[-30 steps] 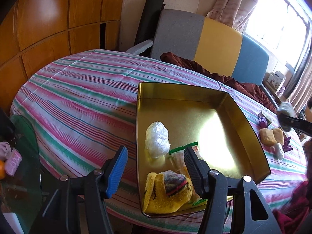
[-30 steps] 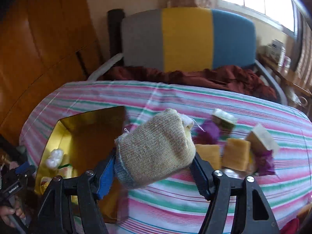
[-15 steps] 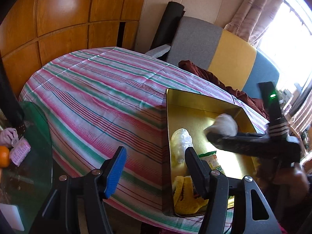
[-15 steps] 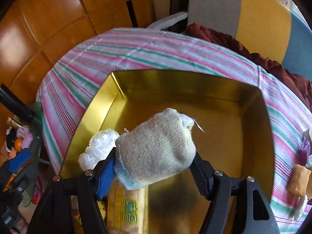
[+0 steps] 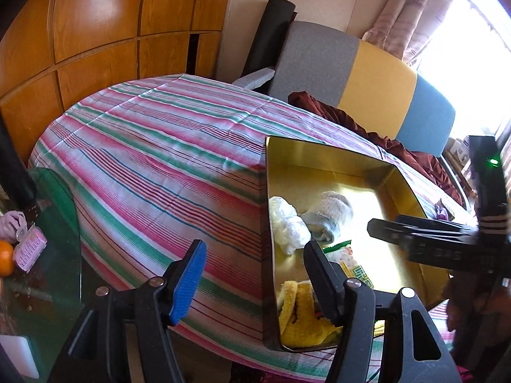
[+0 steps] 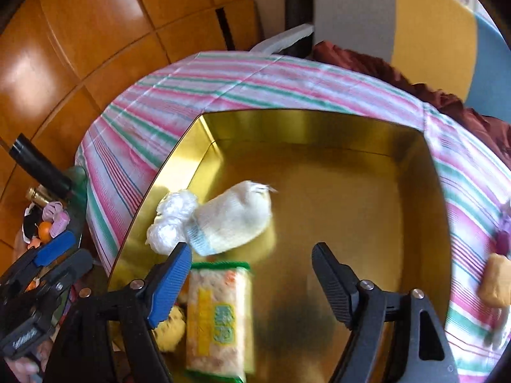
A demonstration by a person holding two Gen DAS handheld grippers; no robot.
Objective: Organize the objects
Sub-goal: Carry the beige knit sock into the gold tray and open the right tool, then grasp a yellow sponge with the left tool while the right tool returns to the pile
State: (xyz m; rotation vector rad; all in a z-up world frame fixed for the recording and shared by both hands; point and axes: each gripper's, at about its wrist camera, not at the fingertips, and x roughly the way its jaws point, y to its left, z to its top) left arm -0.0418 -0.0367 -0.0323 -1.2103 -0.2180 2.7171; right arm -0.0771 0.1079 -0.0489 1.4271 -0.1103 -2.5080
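Note:
A gold metal tray point(image 6: 319, 118) sits on the striped tablecloth point(image 5: 159, 159). Inside it lie a rolled beige sock point(image 6: 233, 220), a crumpled white plastic bag point(image 6: 172, 220), a snack packet point(image 6: 220, 316) and a yellow cloth point(image 5: 297, 312). My right gripper point(image 6: 251, 249) hovers over the tray with its jaws opening. The sock rests on the tray floor just beyond its fingertips, free of both pads. My left gripper point(image 5: 255, 247) hangs open over the tray's left wall point(image 5: 266, 210) with nothing between its fingers.
Yellow blocks point(image 6: 496, 284) and purple pieces point(image 6: 503, 239) lie on the cloth right of the tray. A glass side table at the left holds an orange point(image 5: 4, 261) and a pink item point(image 5: 28, 252). Behind the table stand a chair point(image 5: 319, 60) and a maroon cloth point(image 5: 319, 105).
My right gripper carried the sock from over the cloth to above the tray, then spread its jaws. The sock dropped next to the white bag. The left gripper stayed nearly still.

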